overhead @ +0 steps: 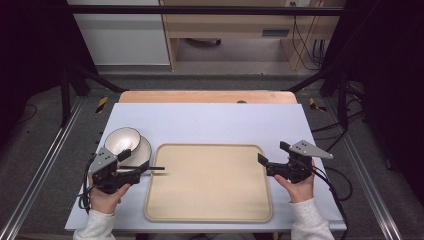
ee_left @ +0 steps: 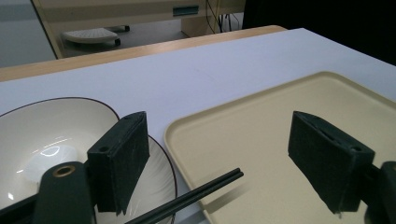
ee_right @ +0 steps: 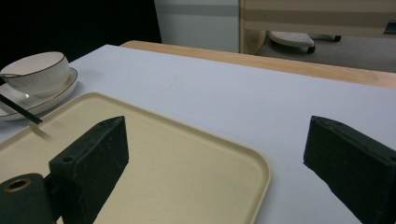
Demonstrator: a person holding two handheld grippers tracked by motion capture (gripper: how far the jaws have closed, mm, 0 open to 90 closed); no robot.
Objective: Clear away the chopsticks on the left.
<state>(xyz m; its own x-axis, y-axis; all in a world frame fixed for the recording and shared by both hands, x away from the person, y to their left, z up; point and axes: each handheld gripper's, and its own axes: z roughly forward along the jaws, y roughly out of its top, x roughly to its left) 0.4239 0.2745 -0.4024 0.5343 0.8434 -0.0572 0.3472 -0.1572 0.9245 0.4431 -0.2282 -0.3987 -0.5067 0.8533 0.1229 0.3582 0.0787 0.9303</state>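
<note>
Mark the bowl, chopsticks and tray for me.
bowl point(overhead: 121, 139), high view, inner wall.
chopsticks point(ee_left: 196, 194), left gripper view, shaft near the tips.
tray point(overhead: 210, 182), high view, bare floor.

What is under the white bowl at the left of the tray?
The bowl sits on a white plate. Black chopsticks rest across the plate's rim, tips over the tray. The plate's centre is covered by the bowl.

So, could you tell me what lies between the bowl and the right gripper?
In the high view, the beige tray spans the stretch between the bowl and the right gripper, with black chopsticks reaching over its left edge.
</note>
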